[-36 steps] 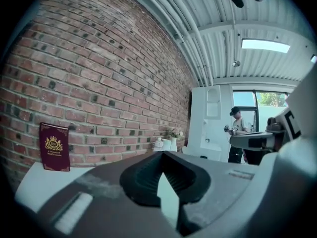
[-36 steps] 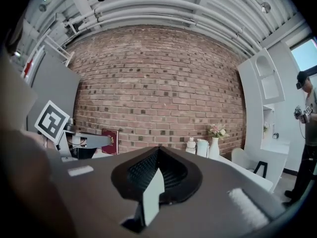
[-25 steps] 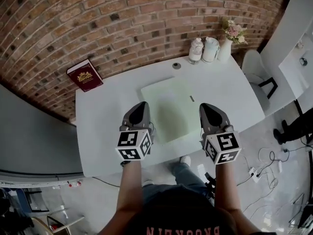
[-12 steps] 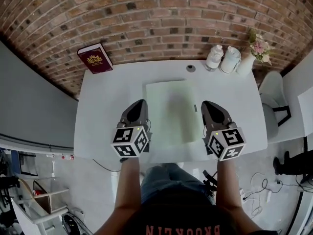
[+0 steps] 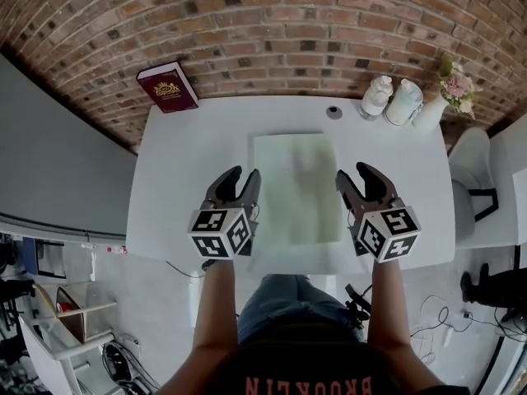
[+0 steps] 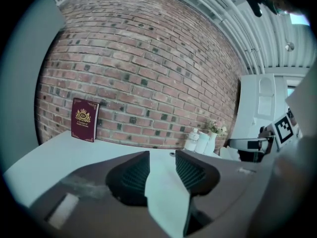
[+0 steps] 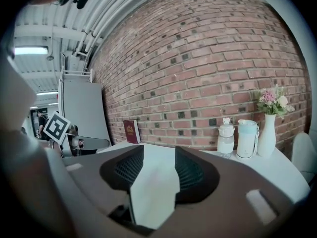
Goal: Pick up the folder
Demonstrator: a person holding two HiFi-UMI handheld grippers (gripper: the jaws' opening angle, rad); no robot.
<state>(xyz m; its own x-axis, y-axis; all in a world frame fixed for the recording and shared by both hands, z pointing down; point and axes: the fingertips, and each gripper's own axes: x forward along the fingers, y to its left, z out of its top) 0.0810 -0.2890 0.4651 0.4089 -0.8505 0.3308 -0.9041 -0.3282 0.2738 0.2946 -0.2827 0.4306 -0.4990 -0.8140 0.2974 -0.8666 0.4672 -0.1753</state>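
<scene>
Fingers (image 6: 133, 175) of left gripper (image 5: 240, 178) and right gripper (image 5: 356, 175): two dark ribbed pairs, just been opening, now part-way apart, gripping nothing. One flat, pale-green rectangular folder (image 5: 296, 183) lies between the grippers on the smooth white desk (image 5: 181, 188). Beyond, at the brick wall (image 5: 272, 31): one maroon book (image 5: 167, 86), two bottles (image 5: 376, 96), one vase (image 5: 432, 112).

I see a red brick wall (image 5: 272, 23) behind the white table (image 5: 177, 188), a grey partition (image 5: 58, 163) at left, a white chair (image 5: 471, 167) at right, cables (image 5: 436, 313) on the grey floor (image 5: 156, 303), and a strip light (image 7: 29, 50) overhead
</scene>
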